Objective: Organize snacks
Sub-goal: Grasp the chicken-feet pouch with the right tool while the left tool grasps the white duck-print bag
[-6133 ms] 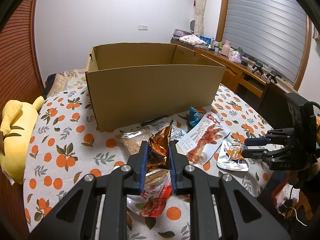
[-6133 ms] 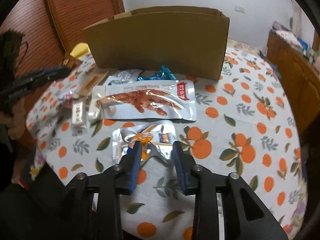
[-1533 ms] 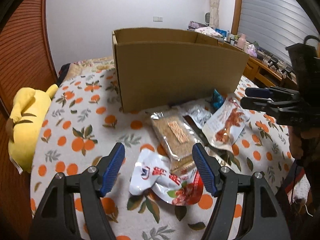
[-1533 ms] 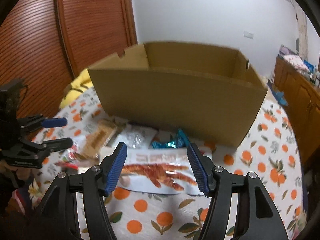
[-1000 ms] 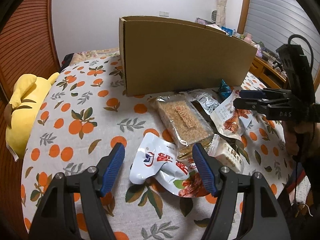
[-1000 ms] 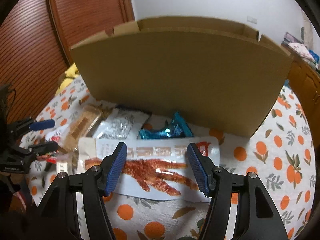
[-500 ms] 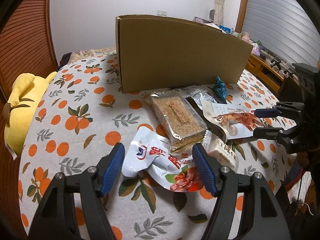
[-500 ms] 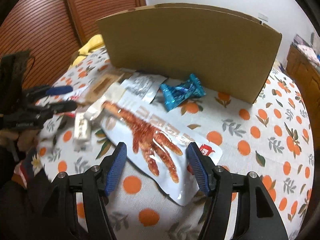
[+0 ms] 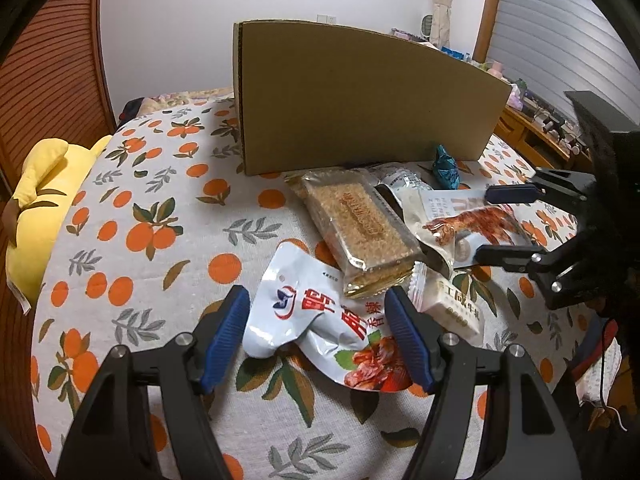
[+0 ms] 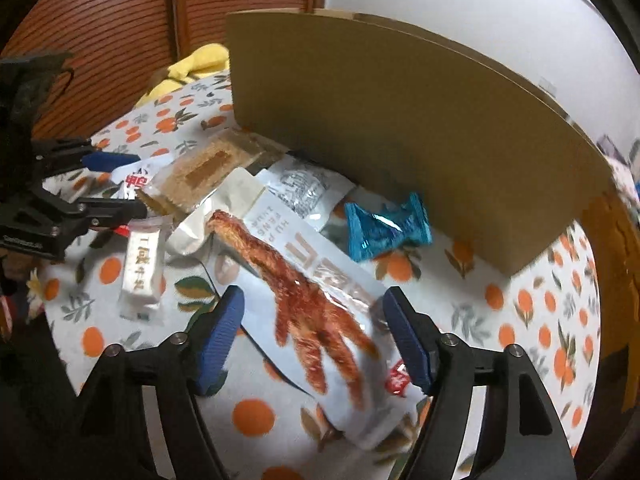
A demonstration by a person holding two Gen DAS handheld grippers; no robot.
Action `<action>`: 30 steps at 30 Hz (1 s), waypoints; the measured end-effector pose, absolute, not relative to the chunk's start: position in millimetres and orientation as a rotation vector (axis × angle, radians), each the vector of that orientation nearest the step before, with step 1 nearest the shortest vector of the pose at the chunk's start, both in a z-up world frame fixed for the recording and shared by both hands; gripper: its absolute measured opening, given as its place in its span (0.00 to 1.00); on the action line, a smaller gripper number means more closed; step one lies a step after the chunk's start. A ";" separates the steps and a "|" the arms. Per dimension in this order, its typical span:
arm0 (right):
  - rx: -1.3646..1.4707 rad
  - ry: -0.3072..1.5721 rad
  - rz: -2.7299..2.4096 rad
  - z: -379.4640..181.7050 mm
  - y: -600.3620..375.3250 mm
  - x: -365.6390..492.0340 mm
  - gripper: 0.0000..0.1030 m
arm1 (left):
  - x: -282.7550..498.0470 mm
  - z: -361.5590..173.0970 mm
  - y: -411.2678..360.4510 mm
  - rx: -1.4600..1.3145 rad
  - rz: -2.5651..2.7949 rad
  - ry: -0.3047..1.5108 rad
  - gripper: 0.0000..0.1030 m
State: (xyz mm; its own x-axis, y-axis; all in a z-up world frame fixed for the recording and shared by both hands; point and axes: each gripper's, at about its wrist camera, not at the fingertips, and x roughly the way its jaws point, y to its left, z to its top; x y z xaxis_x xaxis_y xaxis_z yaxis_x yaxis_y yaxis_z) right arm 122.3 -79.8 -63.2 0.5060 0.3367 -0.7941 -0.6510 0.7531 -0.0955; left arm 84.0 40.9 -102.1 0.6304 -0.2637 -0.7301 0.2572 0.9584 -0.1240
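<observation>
Snack packets lie on the orange-print tablecloth in front of a cardboard box (image 9: 360, 96). My left gripper (image 9: 316, 320) is open, its jaws either side of a white and red snack bag (image 9: 320, 320). Beyond it lie a clear pack of brown crisp bars (image 9: 360, 224) and a small white bar (image 9: 456, 304). My right gripper (image 10: 312, 320) is open, straddling a white chicken-foot packet (image 10: 312, 304), which also shows in the left wrist view (image 9: 468, 224). A blue foil candy (image 10: 384, 228) and a silver packet (image 10: 304, 192) lie by the box (image 10: 400, 128).
A yellow plush toy (image 9: 36, 200) lies at the table's left edge. A wooden slatted wall (image 10: 100, 32) stands behind. A sideboard with clutter (image 9: 536, 116) runs along the right under a window blind. The right gripper shows in the left wrist view (image 9: 508, 220).
Both grippers have come lower and closer to the table. The left one now frames the white and red bag; the right one now straddles the chicken-foot packet. Both stay open.
</observation>
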 end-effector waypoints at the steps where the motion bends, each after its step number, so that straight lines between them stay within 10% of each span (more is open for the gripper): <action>1: -0.418 0.851 0.629 -64.4 -78.1 124.4 0.78 | 84.1 -102.3 41.1 -0.008 -0.298 0.839 0.69; 12: -0.388 0.890 0.676 -71.7 -76.1 132.4 0.85 | 84.9 -104.7 39.6 0.011 -0.299 0.842 0.69; 30: -0.406 0.879 0.620 -57.9 -90.6 93.6 0.42 | 83.5 -104.9 42.8 -0.003 -0.304 0.847 0.69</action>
State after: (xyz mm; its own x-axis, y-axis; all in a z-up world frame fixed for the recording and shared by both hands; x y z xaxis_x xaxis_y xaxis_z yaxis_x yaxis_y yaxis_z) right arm 93.6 -90.6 -57.9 0.4822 0.3327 -0.8105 -0.6517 0.7544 -0.0781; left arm 83.5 42.8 -104.9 0.6220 -0.2653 -0.7367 0.2633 0.9569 -0.1224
